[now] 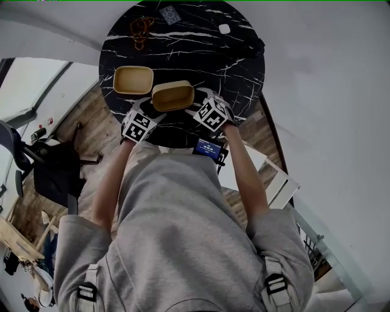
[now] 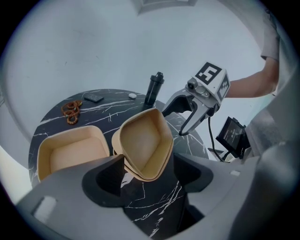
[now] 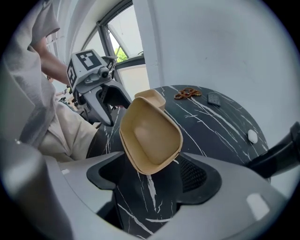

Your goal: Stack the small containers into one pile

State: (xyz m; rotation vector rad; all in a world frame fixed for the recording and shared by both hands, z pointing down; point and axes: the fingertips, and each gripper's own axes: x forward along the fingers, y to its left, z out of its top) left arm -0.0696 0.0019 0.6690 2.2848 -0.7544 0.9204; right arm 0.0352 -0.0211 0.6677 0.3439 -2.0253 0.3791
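A tan container (image 1: 173,95) stands tilted over the near part of the round black marble table (image 1: 237,73), its opening turned towards me. My left gripper (image 1: 153,109) is at its left end and my right gripper (image 1: 196,102) at its right end. In the left gripper view the container (image 2: 143,140) sits between my left gripper's (image 2: 147,171) jaws, touching both pads. In the right gripper view the same container (image 3: 152,133) fills the right gripper's (image 3: 152,171) gap, its edges against both pads. A second tan container (image 1: 133,80) lies flat on the table to the left.
At the table's far side lie a brown bead string (image 1: 141,29), a small dark card (image 1: 170,14), a white pebble-like object (image 1: 224,28) and a black bottle (image 2: 153,88). A small screen device (image 1: 208,148) hangs at the near table edge. A chair (image 1: 55,170) stands on the floor to the left.
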